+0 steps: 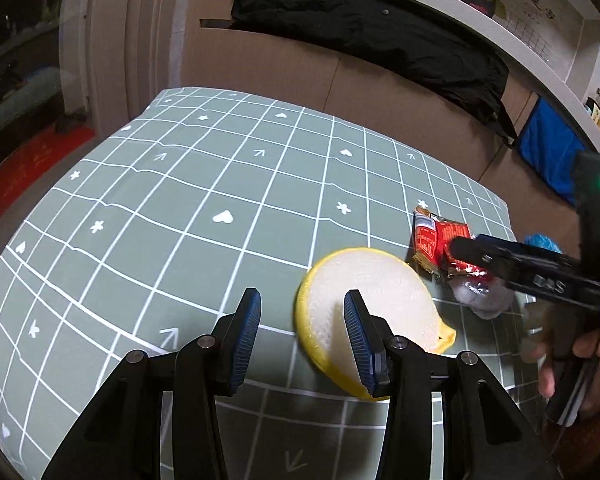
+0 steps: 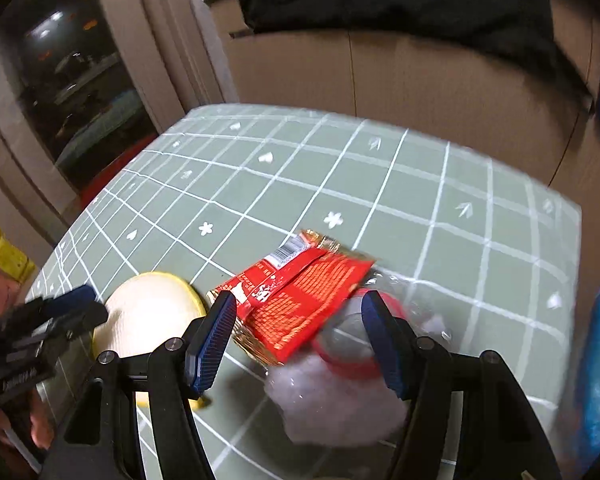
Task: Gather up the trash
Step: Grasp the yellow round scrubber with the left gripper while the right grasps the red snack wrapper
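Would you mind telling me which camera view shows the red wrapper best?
The right wrist view: the red wrapper lies large and mostly unobstructed between the open fingers of the right gripper, its print visible. In the left wrist view it is small, off to the right, and partly covered by that gripper.

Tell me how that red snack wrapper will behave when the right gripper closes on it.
The red snack wrapper looks like thin foil film, so it will probably crumple rather than stay stiff. It seems empty and flat, so likely very light. Its glossy surface may slip between the right gripper pads, and it overlaps the clear plastic piece, which might drag along.
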Action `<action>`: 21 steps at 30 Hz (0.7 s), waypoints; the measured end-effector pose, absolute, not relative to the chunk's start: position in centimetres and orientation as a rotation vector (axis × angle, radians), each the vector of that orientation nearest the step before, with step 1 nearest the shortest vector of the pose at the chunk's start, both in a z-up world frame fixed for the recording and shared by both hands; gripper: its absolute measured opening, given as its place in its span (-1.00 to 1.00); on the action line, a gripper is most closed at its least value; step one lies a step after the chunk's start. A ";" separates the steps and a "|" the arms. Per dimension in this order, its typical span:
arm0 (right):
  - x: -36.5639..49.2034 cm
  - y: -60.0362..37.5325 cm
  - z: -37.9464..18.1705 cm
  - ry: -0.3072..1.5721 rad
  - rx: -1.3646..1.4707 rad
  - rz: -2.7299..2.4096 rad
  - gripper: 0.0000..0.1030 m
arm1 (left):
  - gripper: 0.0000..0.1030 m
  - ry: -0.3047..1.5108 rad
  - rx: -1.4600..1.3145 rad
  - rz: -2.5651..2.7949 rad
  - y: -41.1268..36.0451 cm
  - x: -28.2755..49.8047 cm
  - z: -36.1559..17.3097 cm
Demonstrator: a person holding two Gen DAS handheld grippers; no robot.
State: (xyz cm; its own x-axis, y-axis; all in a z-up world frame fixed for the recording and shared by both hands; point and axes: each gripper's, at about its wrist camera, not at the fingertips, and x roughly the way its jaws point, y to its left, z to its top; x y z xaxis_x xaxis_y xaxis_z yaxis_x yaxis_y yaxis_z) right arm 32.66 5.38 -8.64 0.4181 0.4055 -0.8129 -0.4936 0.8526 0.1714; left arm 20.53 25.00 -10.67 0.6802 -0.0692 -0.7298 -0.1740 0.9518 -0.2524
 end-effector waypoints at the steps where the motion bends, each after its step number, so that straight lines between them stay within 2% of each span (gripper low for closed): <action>1: 32.8 5.9 -8.8 0.985 -0.106 0.557 0.20 | -0.14 0.823 -0.309 0.063 25.1 20.5 -10.6; 4: 33.3 7.8 -9.2 0.997 -0.138 0.546 0.36 | -0.14 0.819 -0.295 0.069 25.3 20.4 -10.6; 8: 34.1 9.8 -10.6 1.064 -0.148 0.564 0.40 | -0.14 0.817 -0.312 0.066 26.0 20.3 -10.7; 12: 34.1 10.3 -10.7 1.040 -0.146 0.559 0.60 | -0.14 0.815 -0.338 0.073 27.0 19.9 -10.9; 14: 34.4 10.2 -10.8 1.057 -0.114 0.584 0.81 | -0.14 0.812 -0.354 0.073 27.5 19.7 -11.0; 16: 34.9 10.0 -10.8 1.085 -0.066 0.610 0.92 | -0.14 0.807 -0.369 0.073 27.9 19.5 -11.0; 18: 35.3 9.8 -10.7 1.101 -0.040 0.621 0.99 | -0.14 0.803 -0.384 0.080 28.3 19.4 -11.1; 21: 36.0 9.8 -10.6 1.126 -0.005 0.604 0.99 | -0.14 0.807 -0.399 0.086 28.6 19.3 -11.3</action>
State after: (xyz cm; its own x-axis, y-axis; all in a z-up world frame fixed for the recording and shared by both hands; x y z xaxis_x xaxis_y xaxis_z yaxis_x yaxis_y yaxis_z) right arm 36.03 9.75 -10.61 0.2892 0.4502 -0.8448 -0.4546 0.8413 0.2926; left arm 19.32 28.55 -11.32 0.6923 -0.0754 -0.7176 -0.2256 0.9221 -0.3145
